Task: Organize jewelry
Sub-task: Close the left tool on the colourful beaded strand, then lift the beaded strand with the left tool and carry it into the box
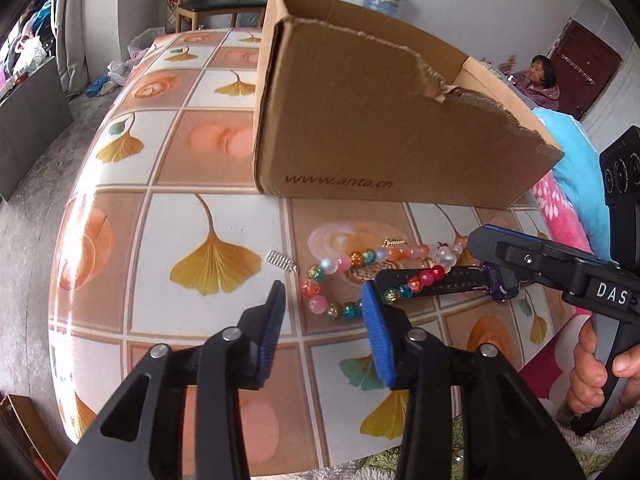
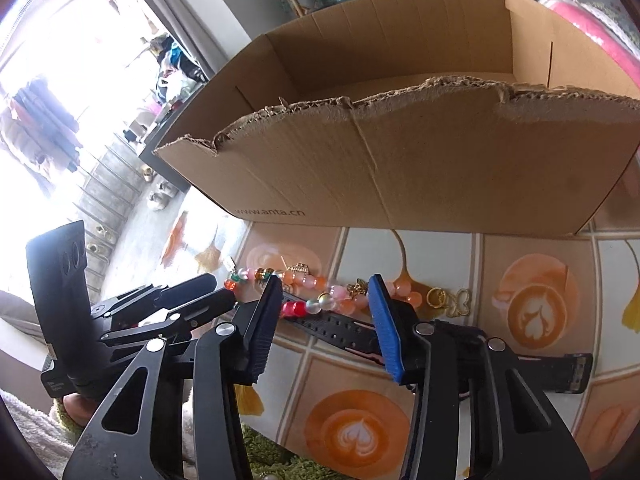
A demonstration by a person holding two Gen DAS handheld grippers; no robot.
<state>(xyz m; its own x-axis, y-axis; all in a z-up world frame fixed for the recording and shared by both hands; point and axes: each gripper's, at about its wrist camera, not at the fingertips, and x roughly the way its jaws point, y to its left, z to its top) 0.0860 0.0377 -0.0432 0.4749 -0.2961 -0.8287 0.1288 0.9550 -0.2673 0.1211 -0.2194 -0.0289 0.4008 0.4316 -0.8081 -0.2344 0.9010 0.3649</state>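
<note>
In front of the torn cardboard box [image 1: 384, 120] on the bench [image 1: 160, 240], the bead bracelet [image 1: 344, 276] lies by a black watch [image 2: 340, 330], and both the left gripper [image 1: 324, 312] and right gripper [image 2: 324, 312] hover apart over them, ready to grab.

Table [image 1: 120, 264] under a glossy cloth of tiled squares printed with ginkgo leaves and latte cups. Resting on it, toward the far side, an open cardboard box [image 1: 380, 128] with a torn front rim and a web address printed low on its wall. Just in front of the box, a loop of multicoloured glass beads [image 1: 340, 276], overlapping a black watch strap [image 1: 440, 282]. Beside the beads, a small silver clasp [image 1: 280, 260]; farther along, a gold ring [image 2: 437, 298] and a gold butterfly charm [image 2: 460, 300].
</note>
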